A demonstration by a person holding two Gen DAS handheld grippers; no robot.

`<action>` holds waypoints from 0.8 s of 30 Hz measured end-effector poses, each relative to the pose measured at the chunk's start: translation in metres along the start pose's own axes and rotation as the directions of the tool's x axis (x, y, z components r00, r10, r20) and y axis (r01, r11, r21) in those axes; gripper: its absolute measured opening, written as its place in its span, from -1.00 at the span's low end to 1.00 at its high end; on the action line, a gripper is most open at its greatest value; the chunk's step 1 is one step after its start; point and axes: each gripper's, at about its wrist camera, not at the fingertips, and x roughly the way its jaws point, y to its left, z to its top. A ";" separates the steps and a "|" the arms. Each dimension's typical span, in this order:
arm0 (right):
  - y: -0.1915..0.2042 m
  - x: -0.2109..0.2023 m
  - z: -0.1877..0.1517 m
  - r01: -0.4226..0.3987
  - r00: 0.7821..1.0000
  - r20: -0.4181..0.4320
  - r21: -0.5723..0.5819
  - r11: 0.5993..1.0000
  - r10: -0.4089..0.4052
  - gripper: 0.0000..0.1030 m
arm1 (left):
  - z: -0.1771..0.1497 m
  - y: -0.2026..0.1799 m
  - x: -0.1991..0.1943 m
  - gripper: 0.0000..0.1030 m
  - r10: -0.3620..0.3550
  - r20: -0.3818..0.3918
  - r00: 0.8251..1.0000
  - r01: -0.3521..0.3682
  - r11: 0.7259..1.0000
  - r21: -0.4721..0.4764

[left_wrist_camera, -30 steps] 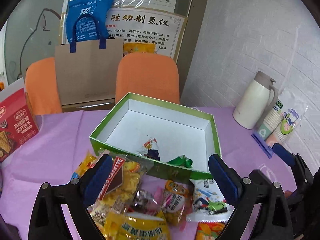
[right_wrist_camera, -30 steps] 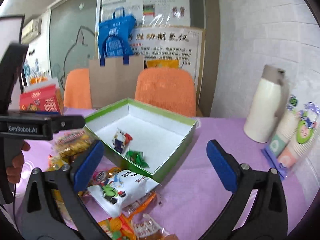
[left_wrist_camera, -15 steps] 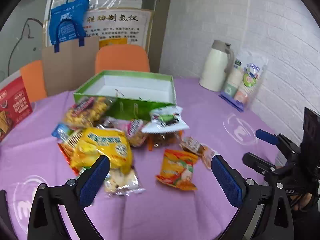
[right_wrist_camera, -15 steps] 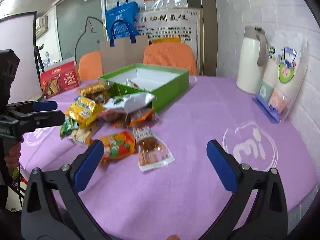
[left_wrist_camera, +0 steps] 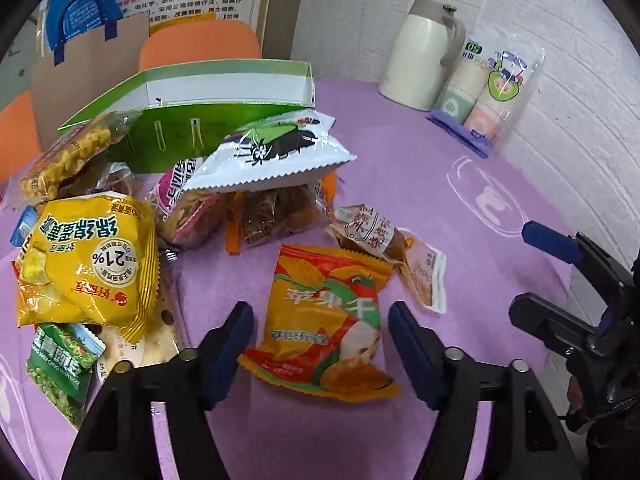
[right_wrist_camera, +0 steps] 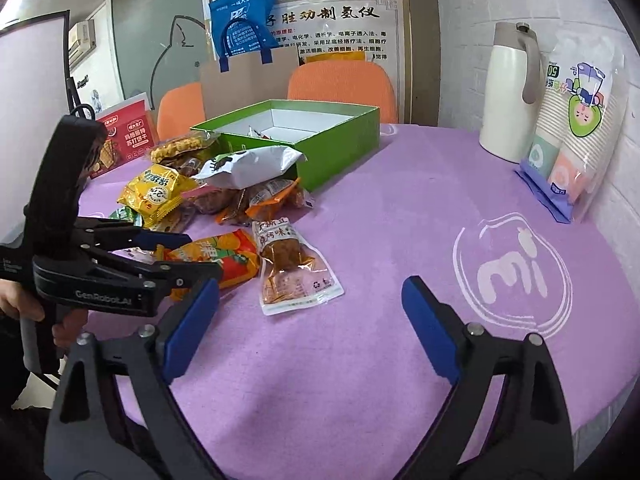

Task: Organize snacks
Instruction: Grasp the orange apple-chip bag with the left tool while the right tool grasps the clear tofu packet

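The left gripper [left_wrist_camera: 320, 340] has dropped low, jaws open astride the orange fruit-print foil snack packet [left_wrist_camera: 324, 328] on the purple tablecloth [left_wrist_camera: 420, 184]. The right gripper [right_wrist_camera: 310, 320] hovers open over bare cloth. At ten o'clock, the yellow crinkled bag [left_wrist_camera: 88, 256] reads "21%". At twelve, the green cardboard box [left_wrist_camera: 224, 100] now looms closer.

one green box [right_wrist_camera: 328, 140], two orange chairs [right_wrist_camera: 340, 84]
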 end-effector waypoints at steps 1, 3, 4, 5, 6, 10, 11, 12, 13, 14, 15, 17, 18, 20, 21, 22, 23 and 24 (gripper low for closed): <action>-0.001 0.003 0.001 -0.007 1.000 -0.008 0.003 1.000 0.007 0.79 | -0.001 0.001 0.002 0.17 -0.010 -0.002 1.000 0.010 1.000 -0.003; -0.001 0.009 0.003 -0.024 1.000 -0.019 0.007 1.000 0.024 0.78 | -0.003 0.005 0.000 0.08 -0.020 0.005 1.000 0.020 0.999 -0.027; 0.000 0.012 0.005 -0.030 0.999 -0.022 0.007 1.000 0.030 0.77 | -0.005 0.007 -0.003 0.04 -0.022 0.006 1.000 0.023 0.999 -0.045; 0.001 0.016 0.008 -0.039 0.999 -0.027 0.008 0.999 0.039 0.73 | -0.007 0.010 -0.006 0.04 -0.019 0.007 1.000 0.019 0.998 -0.060; 0.001 0.022 0.011 -0.047 0.998 -0.038 0.015 0.999 0.047 0.67 | -0.011 0.012 -0.009 0.03 -0.008 0.008 1.000 0.008 0.997 -0.074; -0.001 0.045 0.020 -0.082 0.992 -0.089 0.064 0.995 0.087 0.52 | -0.029 0.017 -0.024 0.04 0.046 0.012 0.999 -0.045 0.994 -0.096; -0.001 0.050 0.022 -0.087 0.990 -0.102 0.067 0.994 0.094 0.50 | -0.032 0.020 -0.026 0.05 0.050 0.012 0.999 -0.049 0.994 -0.103; 0.000 0.055 0.024 -0.090 0.989 -0.114 0.062 0.994 0.096 0.49 | -0.035 0.022 -0.029 0.09 0.054 0.013 0.998 -0.052 0.993 -0.108; 0.003 0.059 0.027 -0.092 0.988 -0.120 0.047 0.995 0.097 0.49 | -0.038 0.024 -0.031 0.12 0.057 0.012 0.998 -0.055 0.992 -0.113; 0.005 0.062 0.029 -0.092 0.987 -0.127 0.033 0.995 0.095 0.49 | -0.040 0.025 -0.032 0.13 0.056 0.012 0.998 -0.054 0.991 -0.119; 0.007 0.065 0.030 -0.090 0.987 -0.135 0.021 0.996 0.092 0.49 | -0.041 0.026 -0.033 0.14 0.052 0.013 0.999 -0.050 0.991 -0.122; 0.012 0.071 0.032 -0.095 0.984 -0.150 -0.002 0.995 0.094 0.49 | -0.041 0.027 -0.034 0.16 0.050 0.010 0.999 -0.049 0.991 -0.121; 0.014 0.074 0.033 -0.092 0.983 -0.158 -0.015 0.996 0.088 0.49 | -0.041 0.027 -0.034 0.18 0.049 0.007 0.999 -0.048 0.992 -0.121; 0.017 0.080 0.033 -0.086 0.981 -0.176 -0.043 0.995 0.077 0.49 | -0.042 0.027 -0.033 0.23 0.046 0.009 0.999 -0.044 0.992 -0.116; 0.019 0.084 0.033 -0.075 0.981 -0.184 -0.061 0.995 0.062 0.49 | -0.042 0.026 -0.033 0.23 0.048 0.012 0.999 -0.047 0.993 -0.111; 0.020 0.087 0.034 -0.064 0.980 -0.194 -0.075 0.995 0.049 0.47 | -0.043 0.025 -0.033 0.23 0.051 0.016 0.999 -0.049 0.993 -0.105; 0.021 0.089 0.033 -0.060 0.978 -0.202 -0.086 0.994 0.042 0.33 | -0.043 0.025 -0.032 0.23 0.052 0.021 0.998 -0.050 0.993 -0.102; 0.022 0.092 0.032 -0.055 0.977 -0.210 -0.094 0.994 0.034 0.03 | -0.043 0.025 -0.031 0.23 0.052 0.026 0.998 -0.049 0.993 -0.105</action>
